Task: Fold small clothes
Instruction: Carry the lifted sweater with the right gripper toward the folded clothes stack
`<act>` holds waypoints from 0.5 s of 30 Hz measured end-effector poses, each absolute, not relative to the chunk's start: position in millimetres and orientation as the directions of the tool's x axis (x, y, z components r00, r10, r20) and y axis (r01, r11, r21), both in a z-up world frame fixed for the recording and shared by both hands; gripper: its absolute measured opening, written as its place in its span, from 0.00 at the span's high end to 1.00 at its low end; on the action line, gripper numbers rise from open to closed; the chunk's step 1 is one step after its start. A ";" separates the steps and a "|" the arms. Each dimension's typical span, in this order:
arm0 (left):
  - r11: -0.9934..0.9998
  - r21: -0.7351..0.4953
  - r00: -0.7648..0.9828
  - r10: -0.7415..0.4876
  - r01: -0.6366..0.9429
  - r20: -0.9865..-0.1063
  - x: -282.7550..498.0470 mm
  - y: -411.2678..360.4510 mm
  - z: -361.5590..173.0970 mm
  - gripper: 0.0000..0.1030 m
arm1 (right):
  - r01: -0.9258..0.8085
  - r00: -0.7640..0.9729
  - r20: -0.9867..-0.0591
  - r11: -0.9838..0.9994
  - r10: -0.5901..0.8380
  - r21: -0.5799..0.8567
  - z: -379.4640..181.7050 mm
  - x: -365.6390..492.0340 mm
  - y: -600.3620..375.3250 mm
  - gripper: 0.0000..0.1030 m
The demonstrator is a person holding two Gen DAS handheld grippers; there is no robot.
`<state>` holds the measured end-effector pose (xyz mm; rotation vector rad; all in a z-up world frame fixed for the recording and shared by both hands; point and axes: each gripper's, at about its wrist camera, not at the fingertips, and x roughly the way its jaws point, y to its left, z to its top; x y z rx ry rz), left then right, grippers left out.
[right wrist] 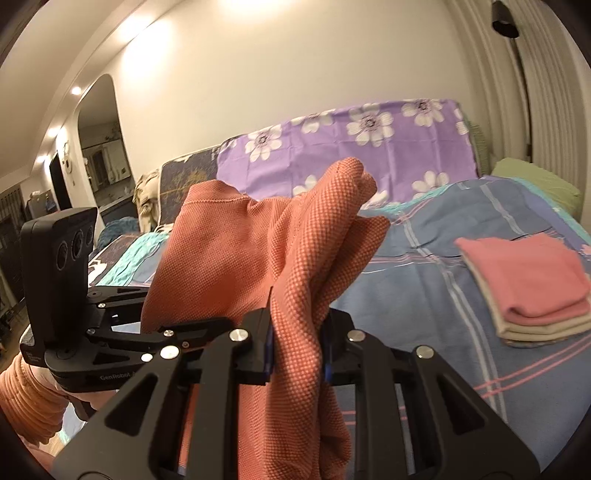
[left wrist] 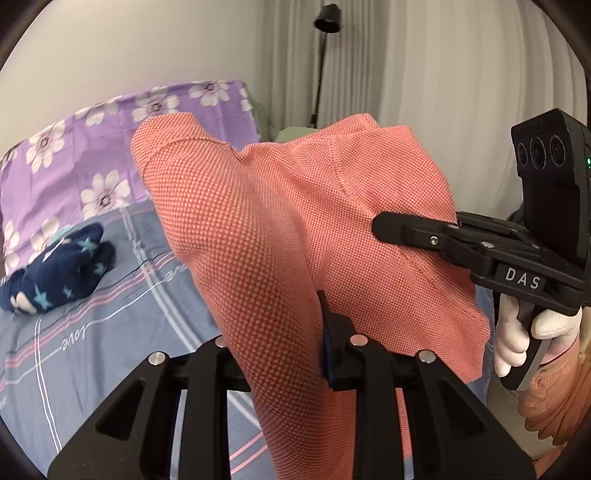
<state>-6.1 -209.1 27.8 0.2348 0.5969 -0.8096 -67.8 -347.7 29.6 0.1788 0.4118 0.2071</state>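
Observation:
A coral dotted garment (left wrist: 258,229) hangs in the air above the bed, held from both sides. In the left wrist view my left gripper (left wrist: 277,332) is shut on a thick fold of it, and the cloth hides the left finger. My right gripper (left wrist: 386,225) comes in from the right in a white-gloved hand (left wrist: 517,339) and grips the garment's other edge. In the right wrist view the right gripper (right wrist: 297,332) is shut on the bunched coral garment (right wrist: 258,251). The left gripper (right wrist: 147,302) holds the cloth at the left, its tips hidden behind it.
A bed with a blue-grey plaid sheet (right wrist: 424,295) lies below, with a purple flowered cover (right wrist: 332,147) behind it. A navy star-print garment (left wrist: 55,273) lies crumpled at the left. A folded pink and beige stack (right wrist: 532,291) sits at the right, a green pillow (right wrist: 535,181) beyond. A floor lamp (left wrist: 325,22) stands by the curtain.

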 end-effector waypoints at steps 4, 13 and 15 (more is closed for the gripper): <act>0.641 -0.006 0.518 -0.625 0.768 -0.584 -9.5 -238.5 35.5 0.75 | -0.124 0.912 -0.362 0.971 0.192 0.204 36.6 -81.9 -369.4 0.82; 0.546 0.040 0.470 -0.679 0.837 -0.564 -10.4 -310.7 61.3 0.75 | -0.015 0.945 -0.319 0.987 0.066 0.159 60.5 -104.7 -427.5 0.82; 0.529 0.052 0.463 -0.687 0.847 -0.560 -8.7 -328.2 68.6 0.75 | 0.004 0.950 -0.309 0.988 0.044 0.153 67.2 -106.4 -440.5 0.82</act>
